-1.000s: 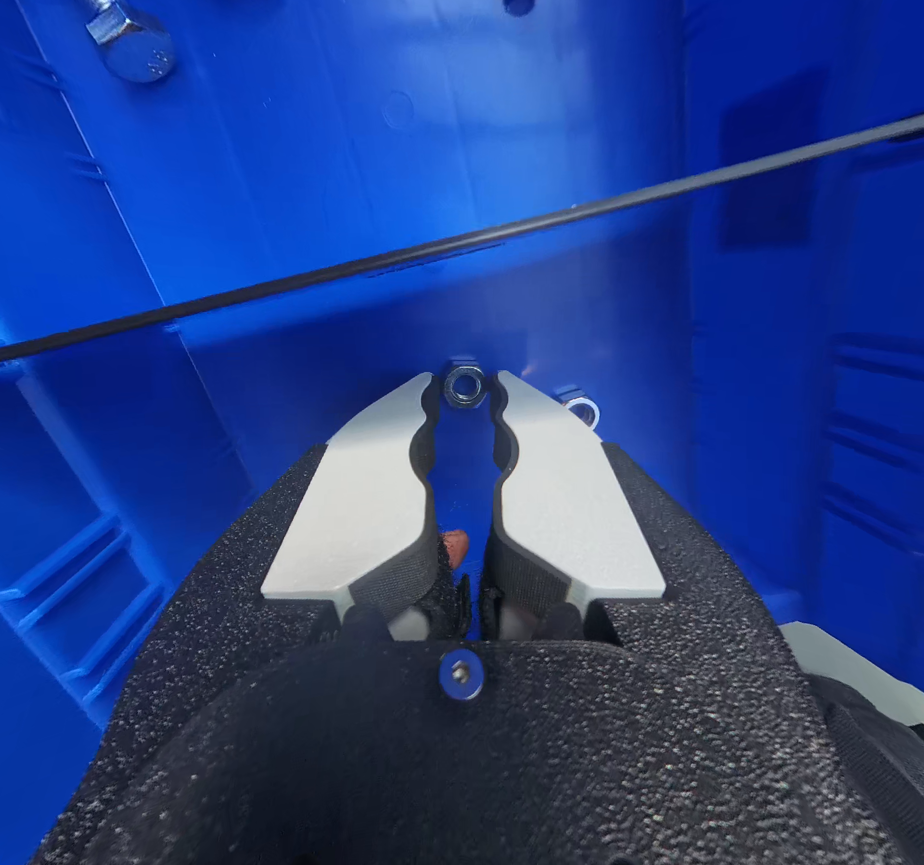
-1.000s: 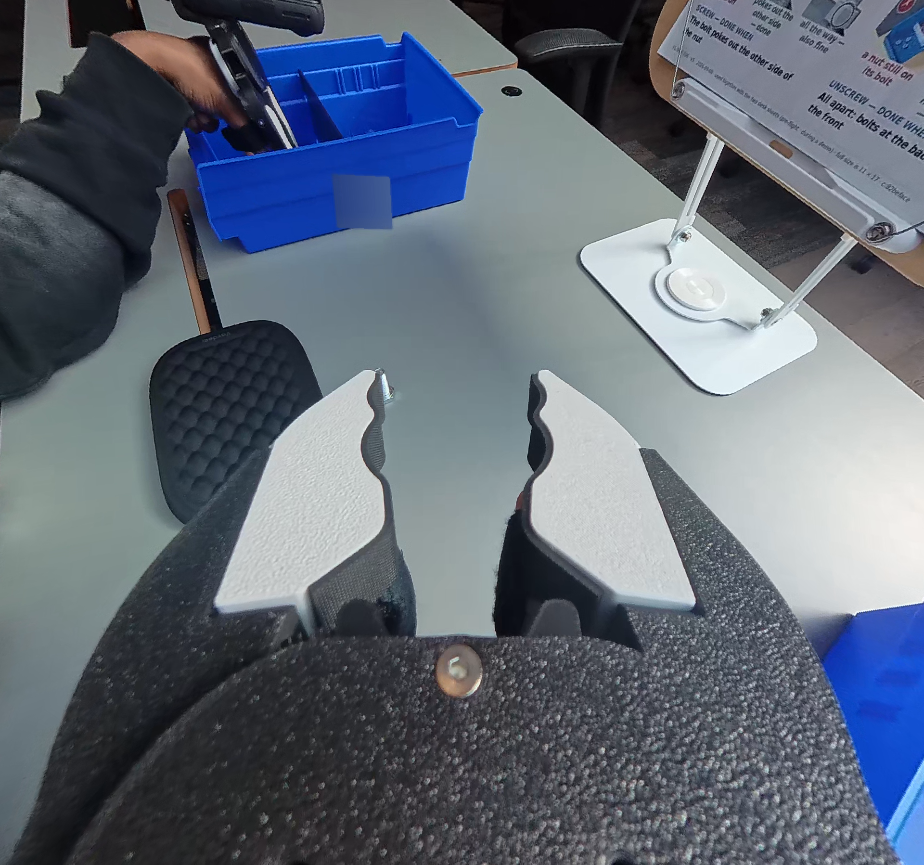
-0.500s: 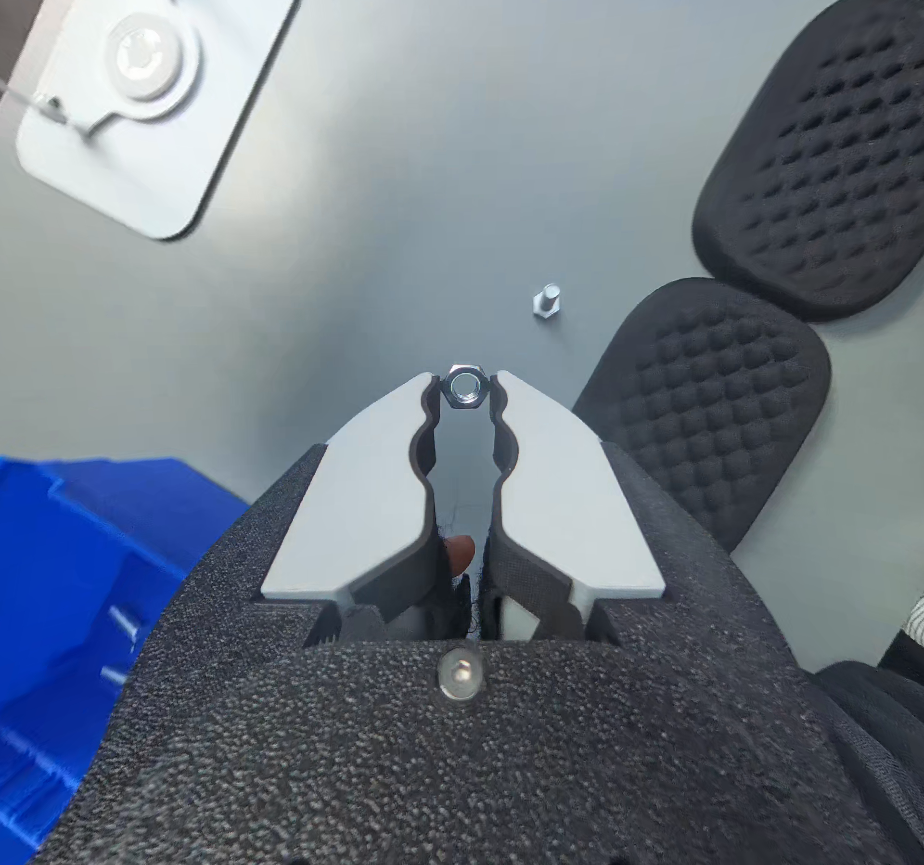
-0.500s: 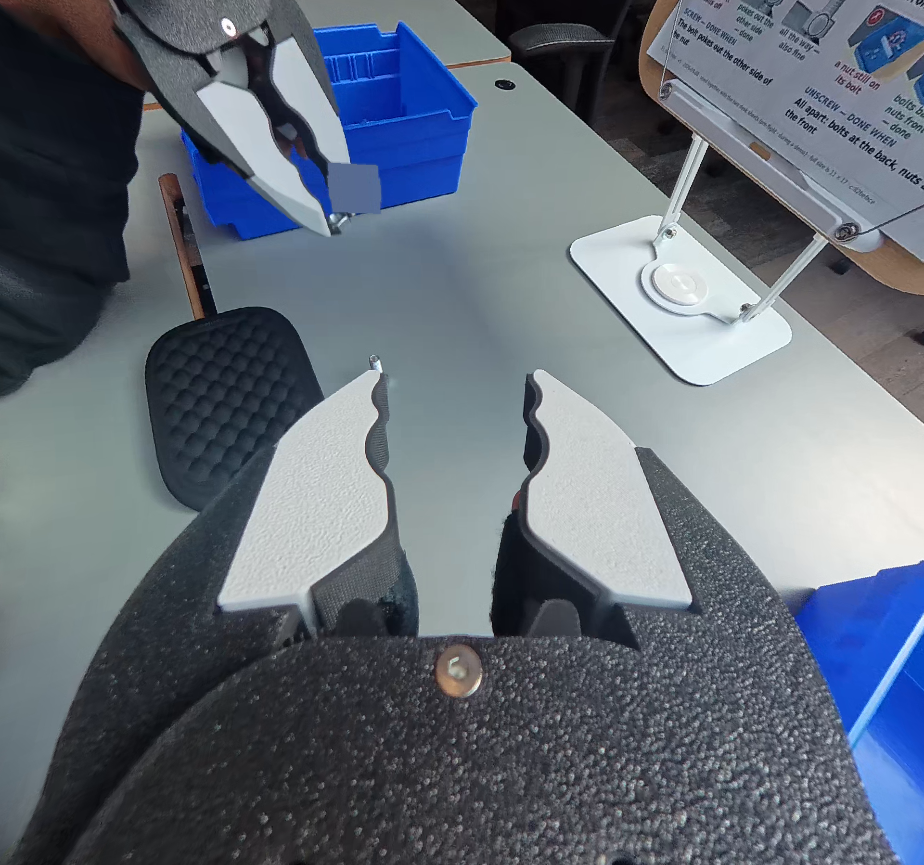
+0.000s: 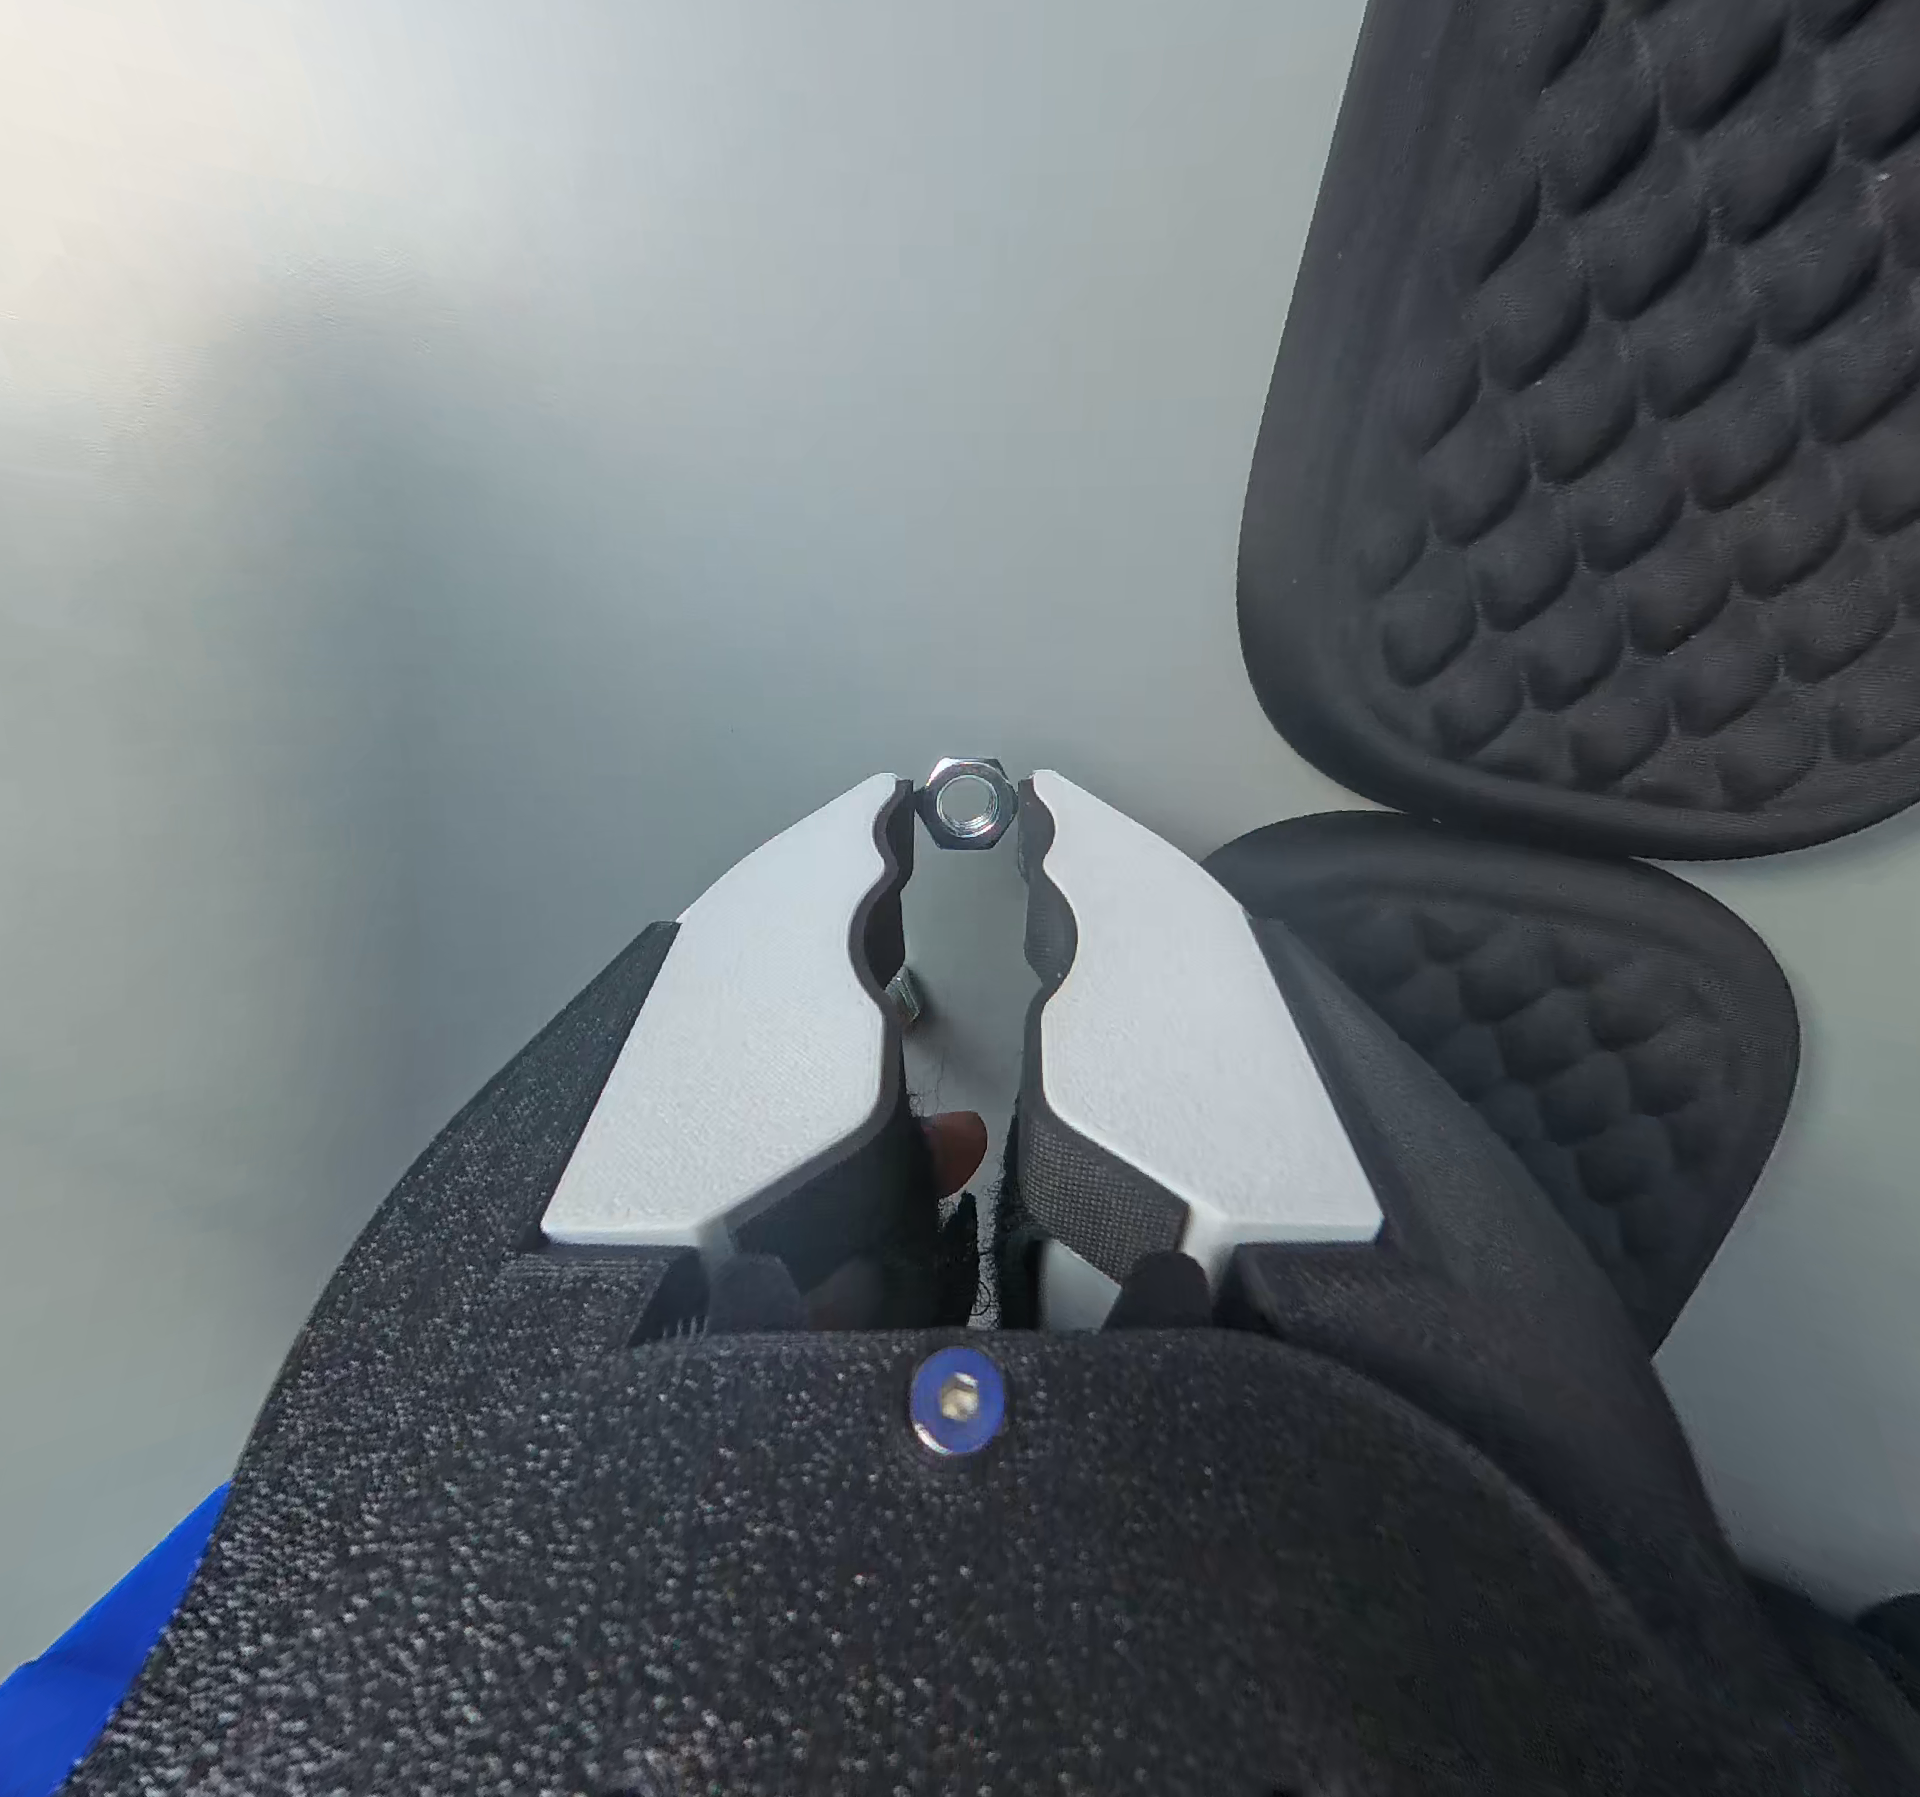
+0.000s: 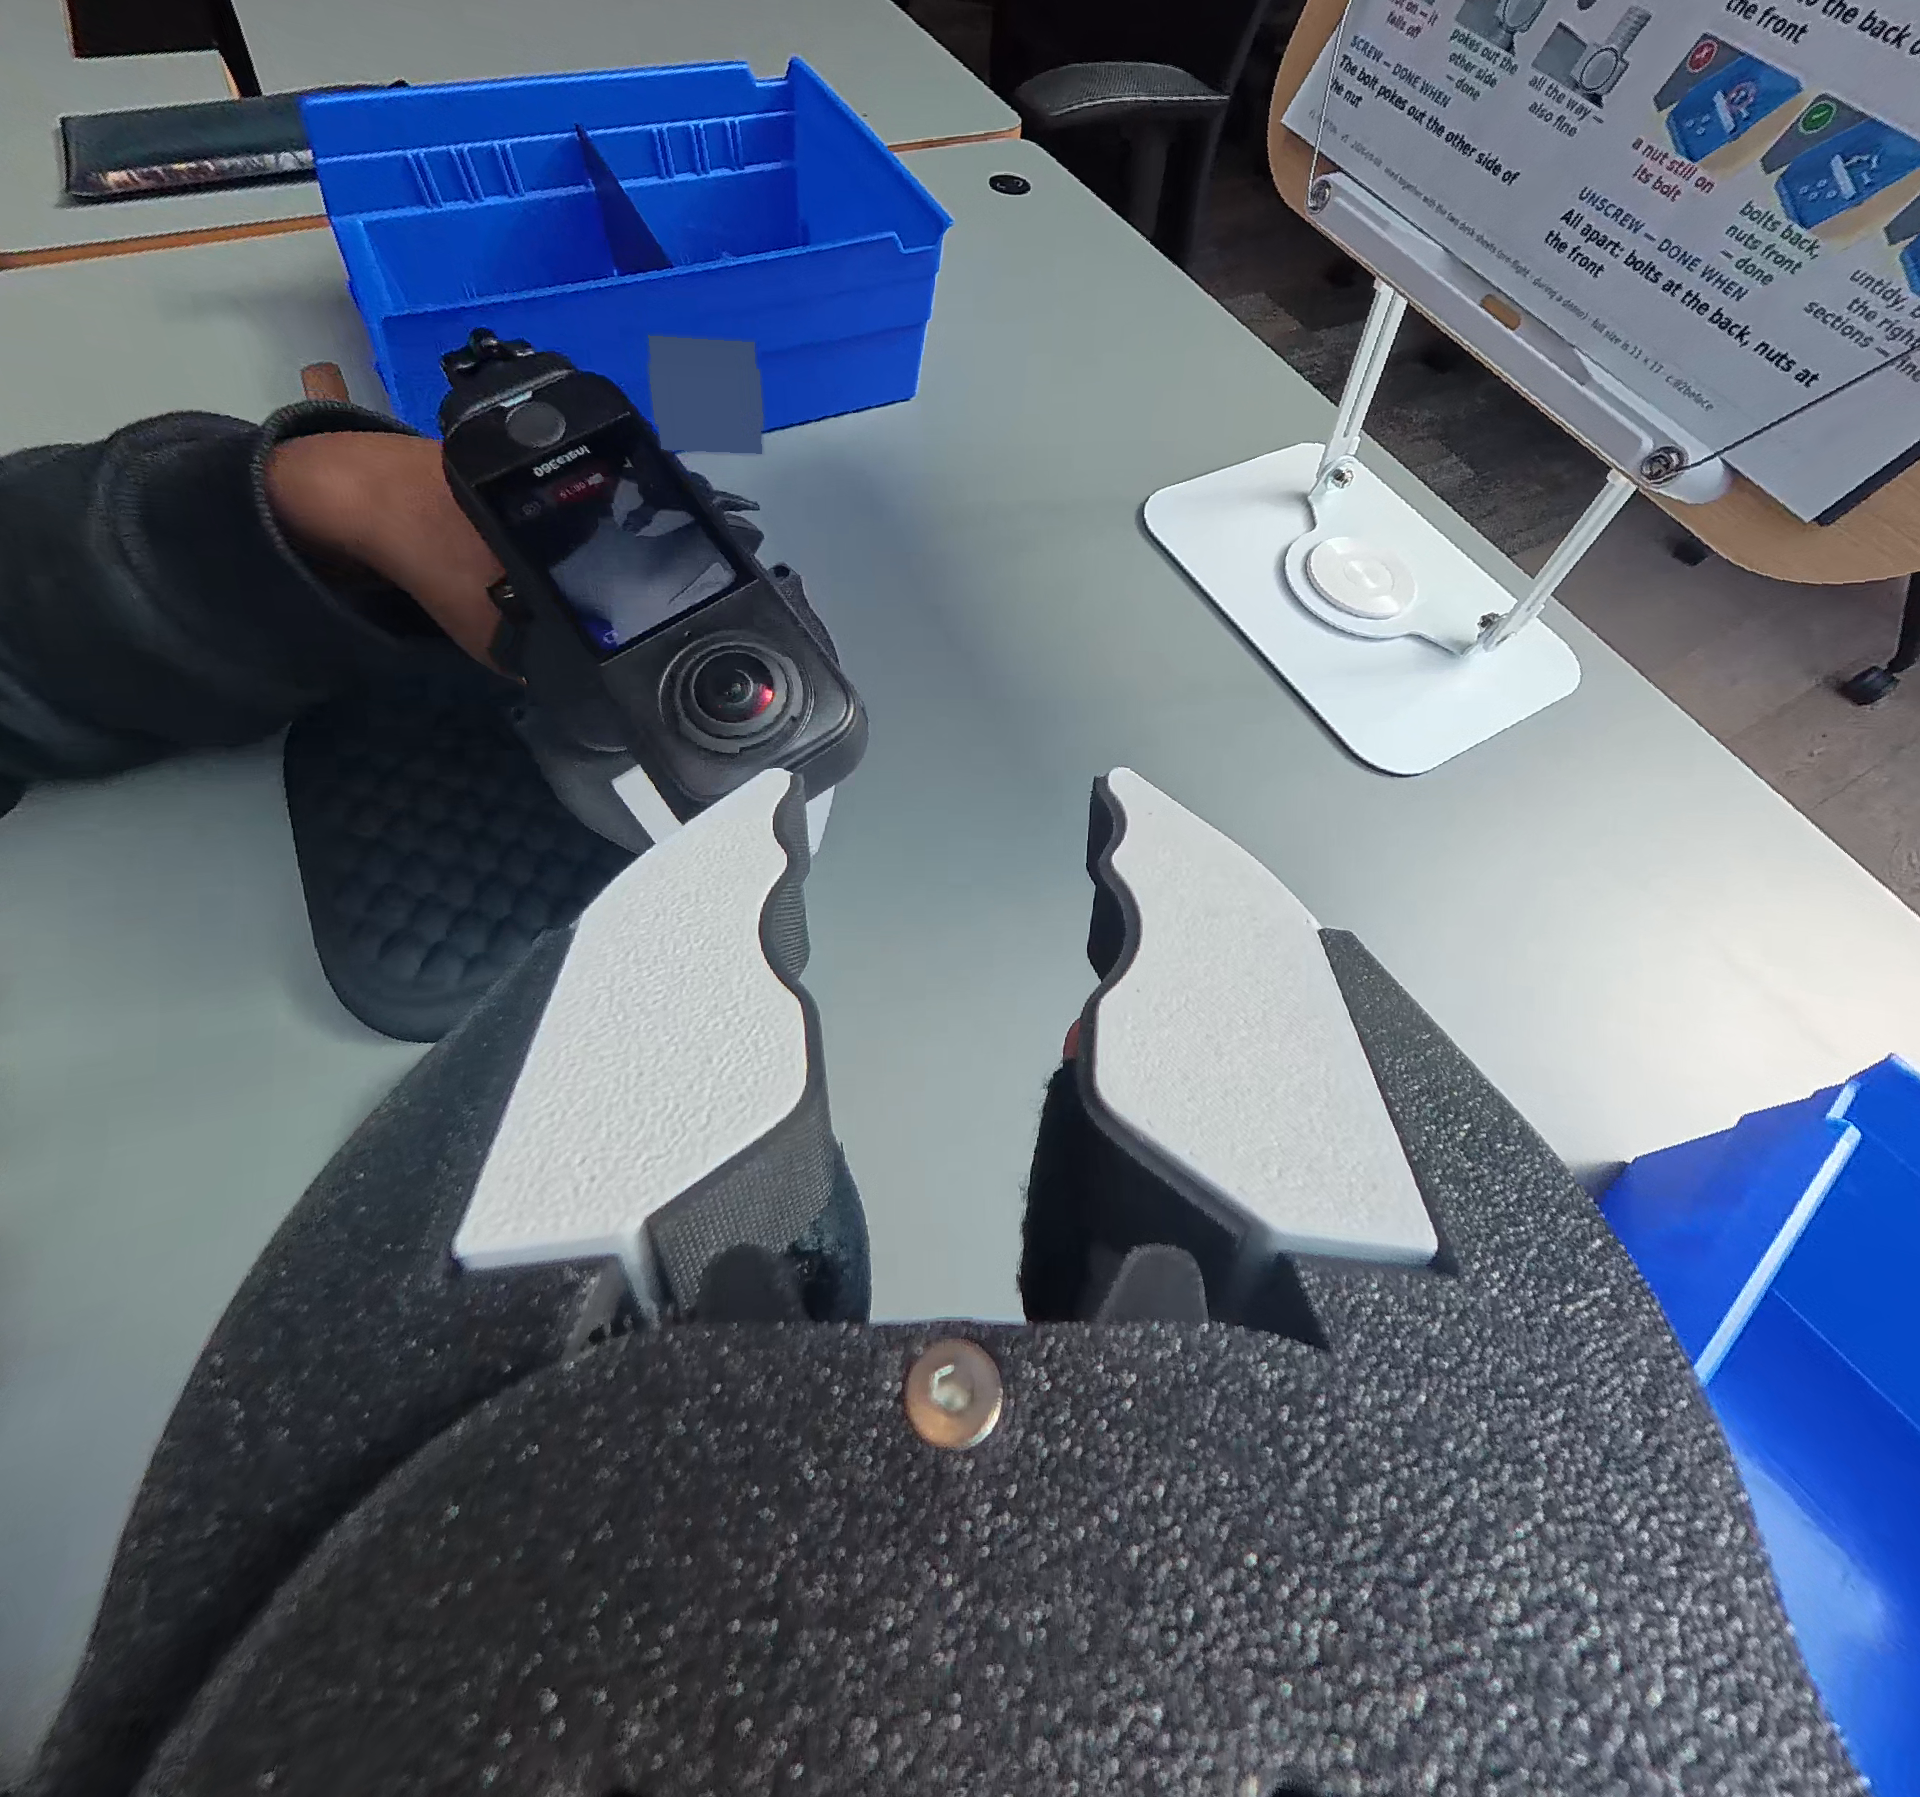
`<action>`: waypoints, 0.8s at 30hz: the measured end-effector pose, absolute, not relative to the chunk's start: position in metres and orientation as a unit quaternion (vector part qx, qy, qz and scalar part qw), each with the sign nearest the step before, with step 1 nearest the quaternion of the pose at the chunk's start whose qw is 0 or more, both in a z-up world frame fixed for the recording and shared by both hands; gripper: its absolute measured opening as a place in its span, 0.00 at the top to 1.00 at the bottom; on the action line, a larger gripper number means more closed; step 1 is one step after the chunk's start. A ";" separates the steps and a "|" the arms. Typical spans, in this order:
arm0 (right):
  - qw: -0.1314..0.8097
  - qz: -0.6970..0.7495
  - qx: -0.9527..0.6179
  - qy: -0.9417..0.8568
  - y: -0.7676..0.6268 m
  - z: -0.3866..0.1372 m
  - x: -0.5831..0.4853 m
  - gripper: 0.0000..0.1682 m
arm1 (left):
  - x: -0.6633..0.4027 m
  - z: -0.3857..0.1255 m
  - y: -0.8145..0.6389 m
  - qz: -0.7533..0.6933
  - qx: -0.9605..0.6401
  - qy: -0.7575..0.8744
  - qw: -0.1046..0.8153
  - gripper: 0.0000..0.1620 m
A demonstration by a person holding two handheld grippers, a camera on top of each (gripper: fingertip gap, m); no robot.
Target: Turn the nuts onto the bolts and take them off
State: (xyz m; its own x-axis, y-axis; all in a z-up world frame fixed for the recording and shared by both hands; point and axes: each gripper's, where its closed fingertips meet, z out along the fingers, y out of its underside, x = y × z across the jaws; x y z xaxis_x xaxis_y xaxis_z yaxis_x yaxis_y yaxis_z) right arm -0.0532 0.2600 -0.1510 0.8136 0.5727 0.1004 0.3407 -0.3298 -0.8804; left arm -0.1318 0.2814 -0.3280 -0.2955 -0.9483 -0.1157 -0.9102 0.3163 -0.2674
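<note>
Nut (image 5: 966, 814) sits pinched between the tips of the left hand-held gripper (image 5: 966, 817), bore facing the camera, jaws narrow around its flats. We note a small bolt (image 5: 906, 994) partly hidden behind the left finger, lying or standing on the grey tabletop (image 5: 520, 500) below; which, we cannot tell. Two black dimpled pads (image 5: 1621, 345) lie toward the tabletop's right edge in this view. The right hand-held gripper (image 6: 945, 843) hangs wide and empty above the tabletop's middle, with the blue bin (image 6: 634, 230) near the far edge and a white stand (image 6: 1361, 604) off to the right.

We judge the step in hand to be bringing nut to bolt. To do it well, we advise seizing the bolt with the free gripper first and holding it steady, then squaring the bore to the thread end before any turning. A tilted start risks cross-threading; the tip hold is slim, so side pressure could flick the nut away.
</note>
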 end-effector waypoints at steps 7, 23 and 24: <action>0.497 0.115 -0.811 -0.285 0.260 -0.155 -0.053 0.69 | -0.131 -0.342 0.280 -0.055 -0.575 0.809 0.110 0.88; 0.438 0.143 -0.802 -0.380 0.265 -0.189 -0.099 0.75 | -0.166 -0.218 0.306 -0.367 -0.538 0.725 0.223 0.61; 0.418 0.149 -0.802 -0.400 0.267 -0.201 -0.112 0.73 | -0.175 -0.206 0.314 -0.380 -0.538 0.711 0.245 0.59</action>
